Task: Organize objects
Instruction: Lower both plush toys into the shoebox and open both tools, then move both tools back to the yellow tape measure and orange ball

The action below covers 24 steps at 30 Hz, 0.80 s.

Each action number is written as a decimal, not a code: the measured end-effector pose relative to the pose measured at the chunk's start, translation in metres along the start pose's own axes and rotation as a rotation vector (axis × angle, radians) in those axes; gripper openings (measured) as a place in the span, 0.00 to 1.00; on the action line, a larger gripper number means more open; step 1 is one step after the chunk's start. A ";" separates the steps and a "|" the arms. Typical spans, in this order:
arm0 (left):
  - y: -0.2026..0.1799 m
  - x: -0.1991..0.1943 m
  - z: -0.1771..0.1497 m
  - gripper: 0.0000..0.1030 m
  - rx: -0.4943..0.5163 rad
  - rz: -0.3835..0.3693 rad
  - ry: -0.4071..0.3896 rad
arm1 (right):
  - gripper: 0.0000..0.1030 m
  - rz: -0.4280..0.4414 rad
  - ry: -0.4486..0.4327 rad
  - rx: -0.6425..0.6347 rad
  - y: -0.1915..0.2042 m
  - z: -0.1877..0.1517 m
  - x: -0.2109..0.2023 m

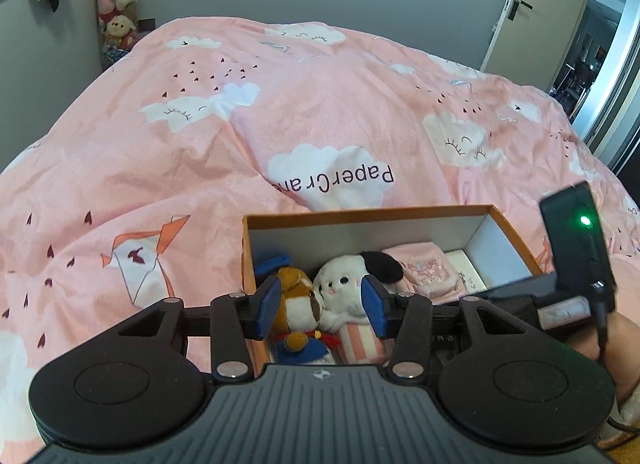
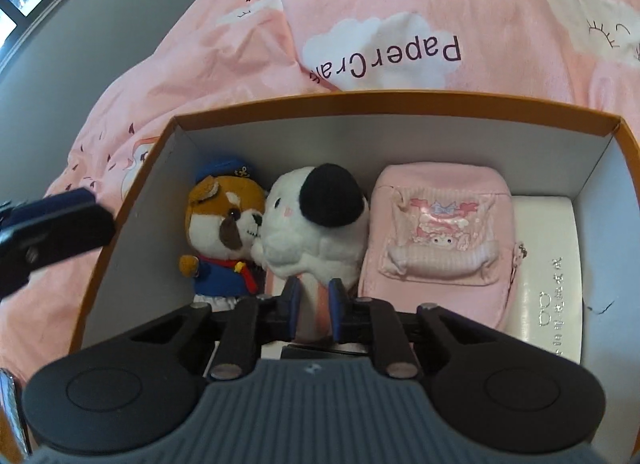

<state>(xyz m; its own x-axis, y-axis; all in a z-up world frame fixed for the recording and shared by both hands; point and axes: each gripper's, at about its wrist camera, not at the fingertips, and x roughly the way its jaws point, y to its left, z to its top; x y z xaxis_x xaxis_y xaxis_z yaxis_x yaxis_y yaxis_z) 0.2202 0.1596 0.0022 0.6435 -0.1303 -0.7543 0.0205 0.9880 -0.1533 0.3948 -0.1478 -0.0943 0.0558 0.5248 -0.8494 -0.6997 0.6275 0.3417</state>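
In the orange box [image 2: 400, 104] on the pink bed [image 1: 280, 124], packed side by side: sailor dog toy [image 2: 224, 224], white puppy toy [image 2: 312, 232], pink pouch [image 2: 440, 240], white case [image 2: 548, 272]. Right tool [image 2: 314, 304] pinched shut on the white puppy toy's striped bottom, not yet let go. Left tool [image 1: 320, 304] wide open above the toys, gripping nothing. Nearly all tidied, nothing seen loose on the bed
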 end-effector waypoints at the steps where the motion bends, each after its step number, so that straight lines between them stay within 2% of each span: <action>1: 0.000 -0.001 -0.002 0.52 -0.005 -0.002 -0.001 | 0.16 -0.018 0.003 -0.009 0.002 0.000 0.001; 9: -0.013 -0.016 -0.015 0.52 0.009 -0.010 -0.035 | 0.18 -0.058 -0.026 -0.076 0.014 -0.006 -0.014; 15: -0.028 -0.046 -0.026 0.52 0.009 -0.027 -0.107 | 0.19 -0.065 -0.203 -0.168 0.027 -0.035 -0.069; 20: -0.047 -0.081 -0.047 0.52 0.019 -0.062 -0.189 | 0.20 -0.049 -0.351 -0.197 0.034 -0.072 -0.115; 22: -0.055 -0.090 -0.059 0.52 0.030 -0.073 -0.205 | 0.24 -0.035 -0.386 -0.206 0.039 -0.088 -0.130; 24: -0.062 -0.096 -0.071 0.52 0.043 -0.069 -0.208 | 0.37 -0.020 -0.418 -0.206 0.043 -0.105 -0.144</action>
<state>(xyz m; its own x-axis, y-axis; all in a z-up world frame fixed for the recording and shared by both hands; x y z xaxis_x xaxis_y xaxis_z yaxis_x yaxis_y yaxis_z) 0.1026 0.1045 0.0390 0.7834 -0.1820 -0.5943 0.0997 0.9806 -0.1688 0.2821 -0.2572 0.0008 0.3235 0.7269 -0.6058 -0.8199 0.5350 0.2040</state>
